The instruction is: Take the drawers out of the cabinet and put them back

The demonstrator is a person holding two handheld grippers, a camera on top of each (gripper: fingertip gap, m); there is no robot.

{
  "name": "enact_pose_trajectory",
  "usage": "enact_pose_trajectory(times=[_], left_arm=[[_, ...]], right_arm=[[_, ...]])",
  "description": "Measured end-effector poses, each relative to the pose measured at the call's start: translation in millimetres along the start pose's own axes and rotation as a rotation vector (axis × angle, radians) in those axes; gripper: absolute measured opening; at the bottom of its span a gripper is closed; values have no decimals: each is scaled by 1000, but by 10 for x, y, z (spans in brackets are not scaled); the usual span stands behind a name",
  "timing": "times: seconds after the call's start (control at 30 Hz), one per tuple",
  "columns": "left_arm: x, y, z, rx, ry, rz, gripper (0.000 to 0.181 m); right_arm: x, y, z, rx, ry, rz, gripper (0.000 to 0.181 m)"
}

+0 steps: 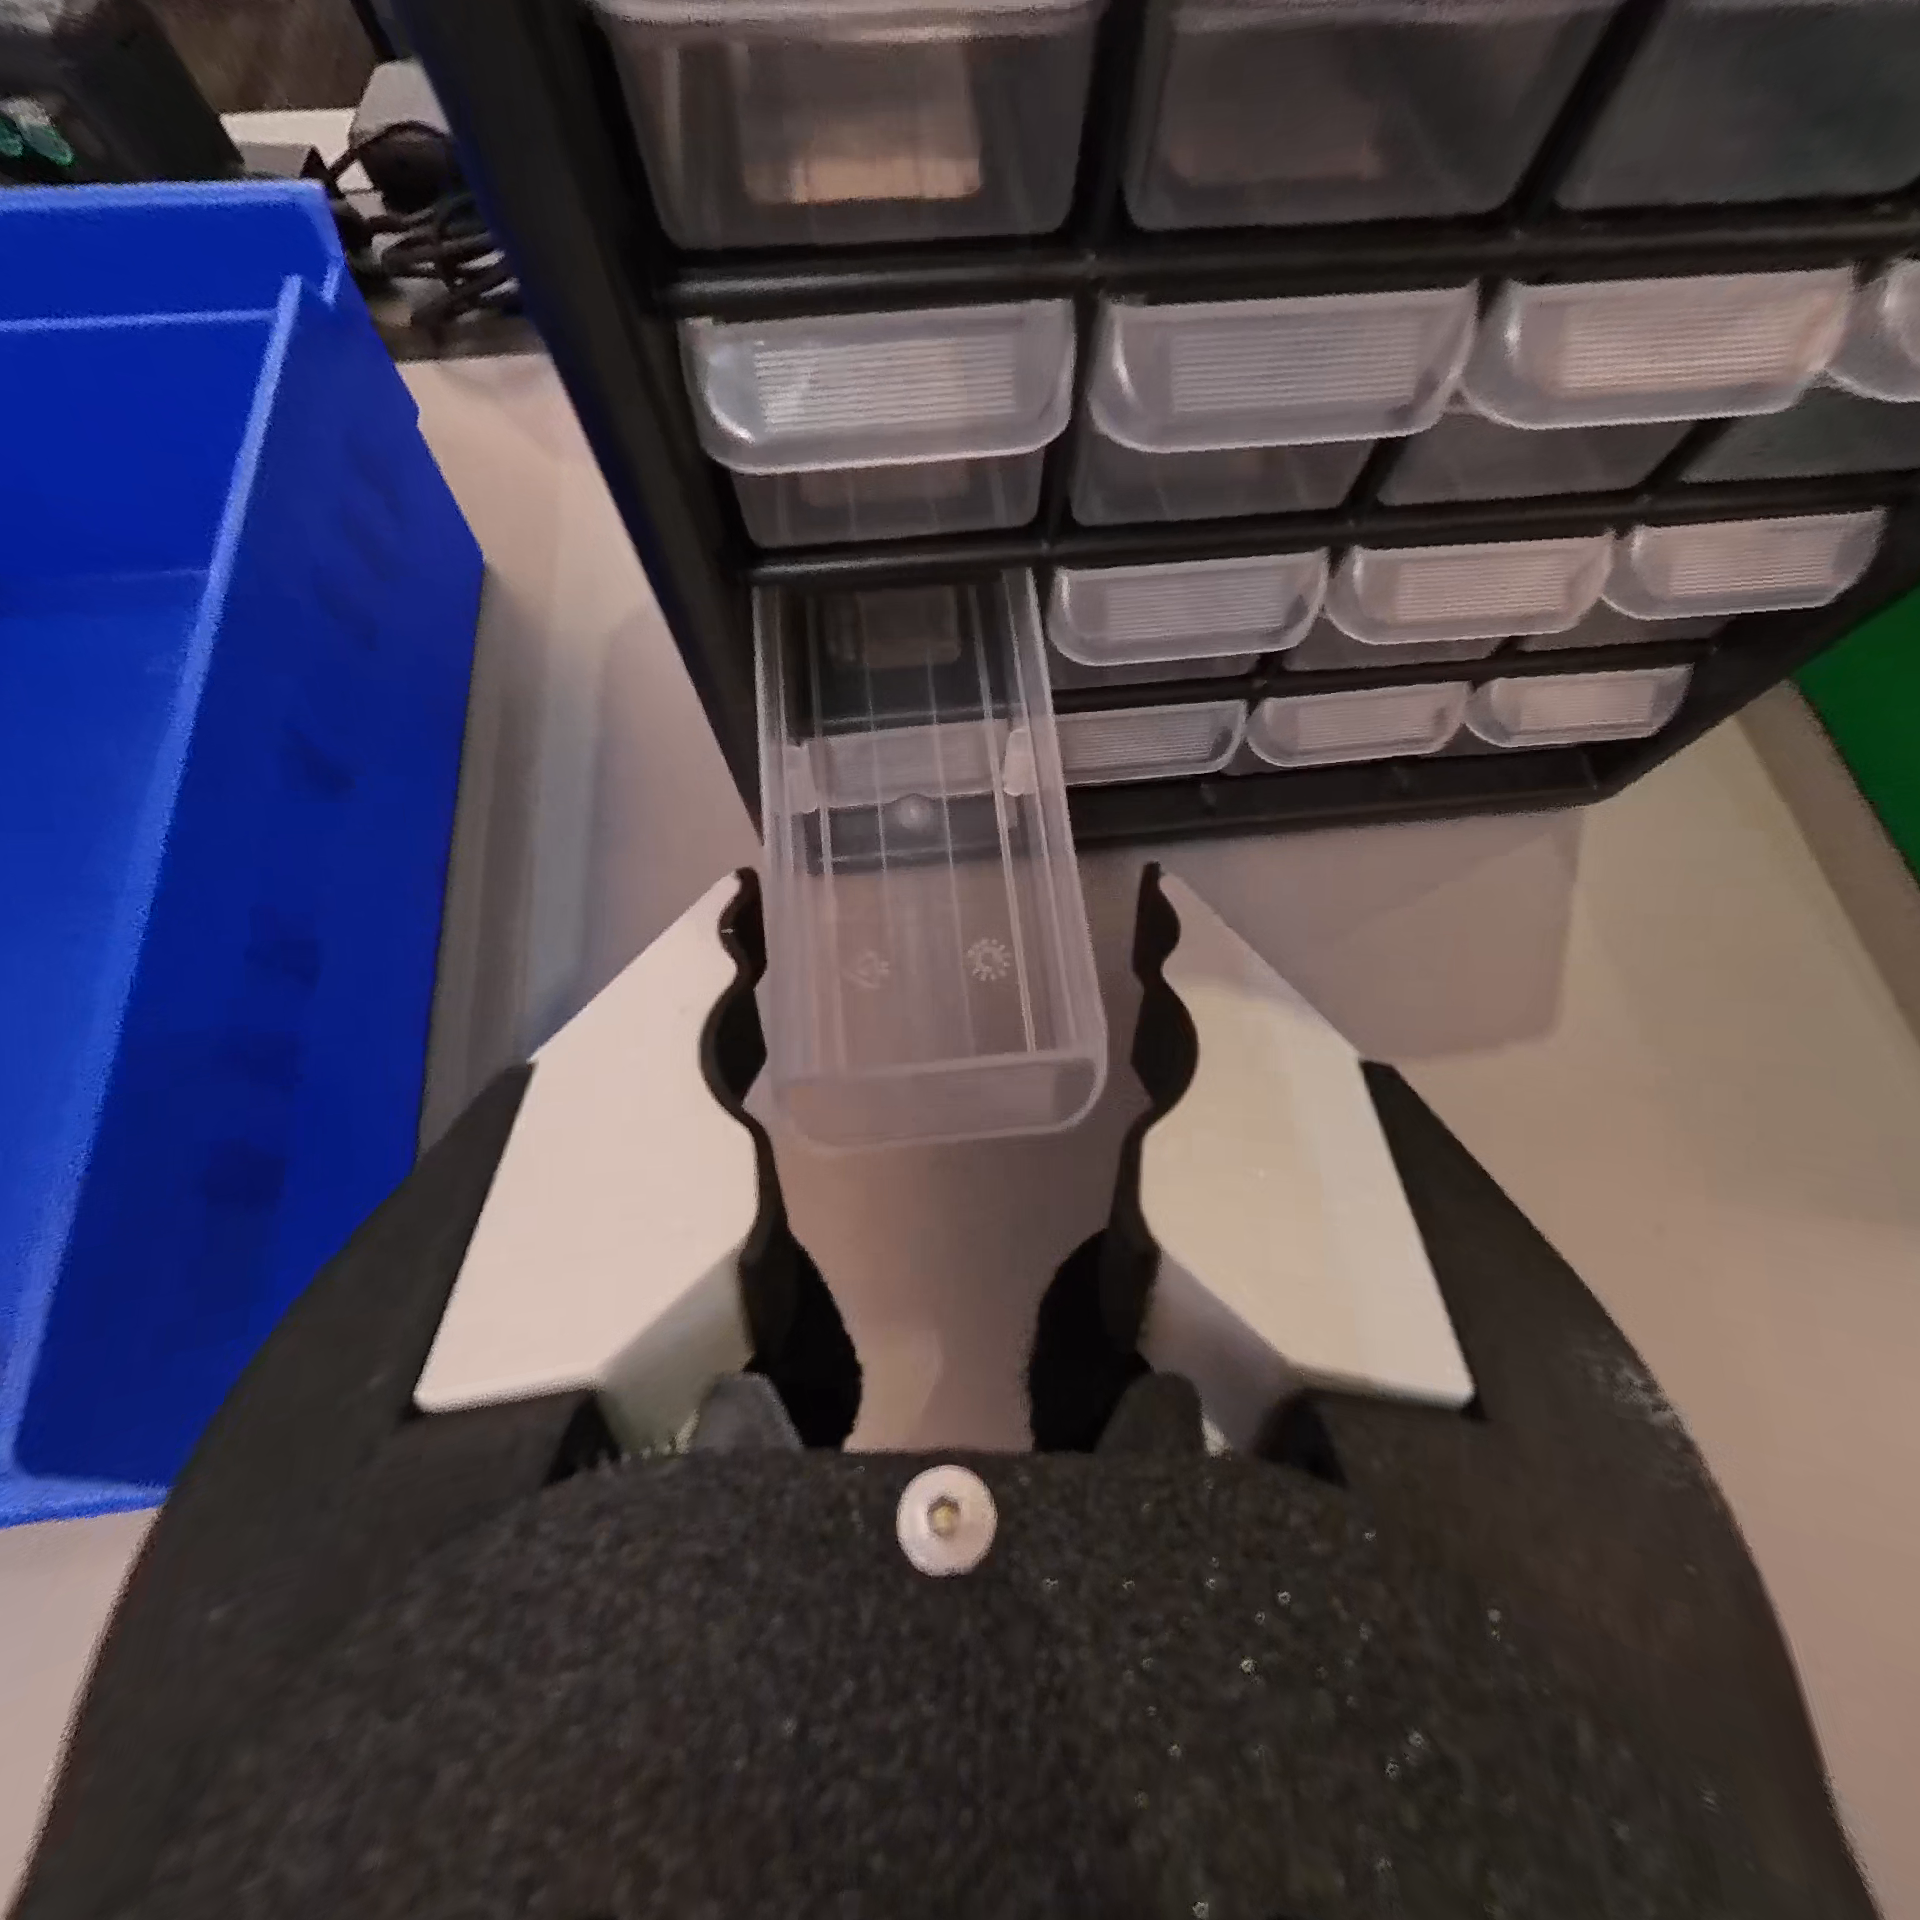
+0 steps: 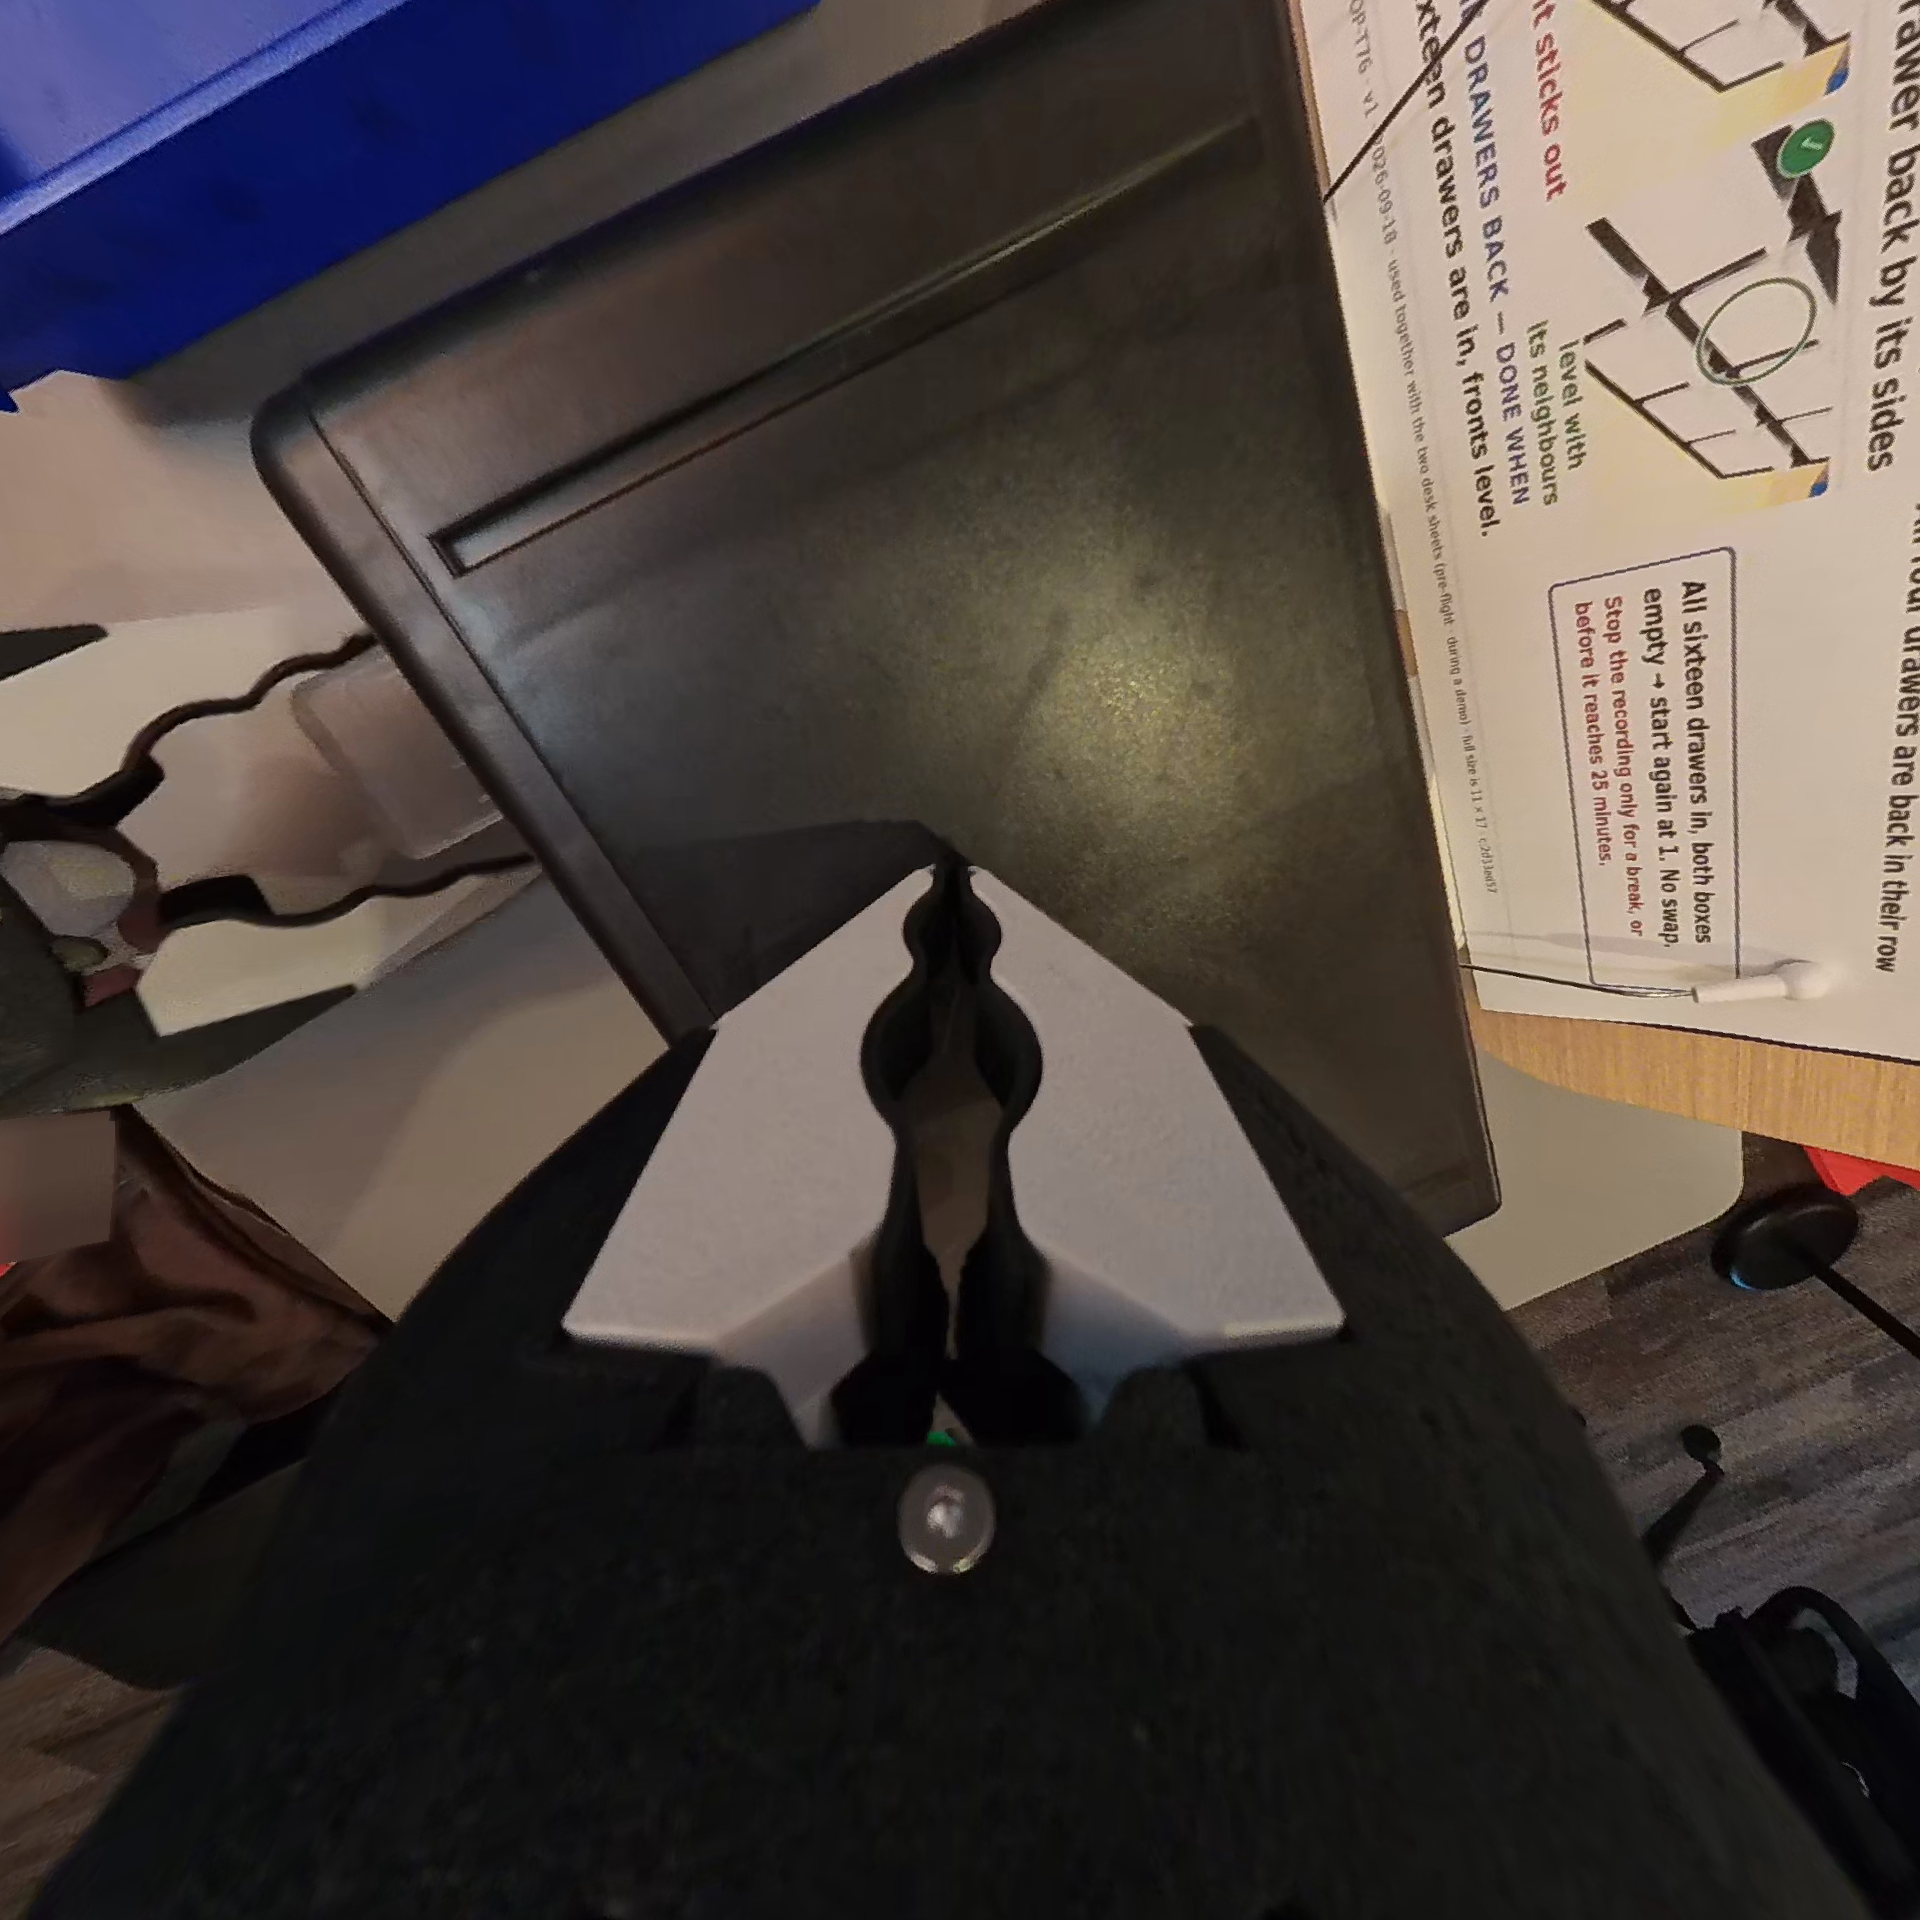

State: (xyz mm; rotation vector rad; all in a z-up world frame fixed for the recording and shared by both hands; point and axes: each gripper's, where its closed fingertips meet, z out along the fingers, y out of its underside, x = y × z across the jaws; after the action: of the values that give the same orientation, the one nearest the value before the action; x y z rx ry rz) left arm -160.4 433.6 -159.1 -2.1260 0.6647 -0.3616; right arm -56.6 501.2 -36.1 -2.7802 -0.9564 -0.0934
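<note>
Drawer half out, left claw spread around it, not pinching yet

The clear drawer (image 1: 920, 914) sticks way out of the black cabinet (image 1: 623, 416), from the left slot of the third row down, and its front end sits right between your left claw (image 1: 940, 894) fingers. The left finger looks like it's touching the drawer wall, and there's a gap on the right, so the jaws are open and holding nothing. If you close off-centre like that, my guess is the drawer twists and jams in its slot, or tips off the rails. Your right claw (image 2: 951, 868) is squeezed closed on nothing, tips against the cabinet's dark side panel; ease off and the whole cabinet could slide toward you. The blue bin (image 1: 187, 779) is just off to the left of your left claw, easy to bump.
</note>
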Motion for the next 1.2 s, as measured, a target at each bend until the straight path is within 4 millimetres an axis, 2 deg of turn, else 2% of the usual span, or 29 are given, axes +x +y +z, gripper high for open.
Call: enact_pose_trajectory(times=[0.17,0.3,0.43,0.6,0.67,0.8,0.9,0.97,1.2], left_arm=[[61,36,-148,62,63,51,74],[47,134,-281,182,44,55,57],[-18,189,-342,232,-17,-47,57],[64,191,-487,332,-8,-98,55],[126,231,-463,328,10,-81,56],[122,334,-502,319,-20,-67,54],[110,493,-517,310,-18,-75,42],[100,527,-462,300,-7,-83,40],[24,312,-332,331,12,-96,38]], right_arm=[[-1,0,0,25,-16,21,0],[0,-1,0,39,-23,30,0],[0,-1,-1,35,-9,29,0],[3,-1,0,-3,14,10,0],[3,-2,0,-15,20,5,0],[2,-2,0,-5,19,8,0],[2,-2,0,11,2,17,0],[1,-3,0,21,-5,23,0],[0,-3,0,34,-12,23,0]])
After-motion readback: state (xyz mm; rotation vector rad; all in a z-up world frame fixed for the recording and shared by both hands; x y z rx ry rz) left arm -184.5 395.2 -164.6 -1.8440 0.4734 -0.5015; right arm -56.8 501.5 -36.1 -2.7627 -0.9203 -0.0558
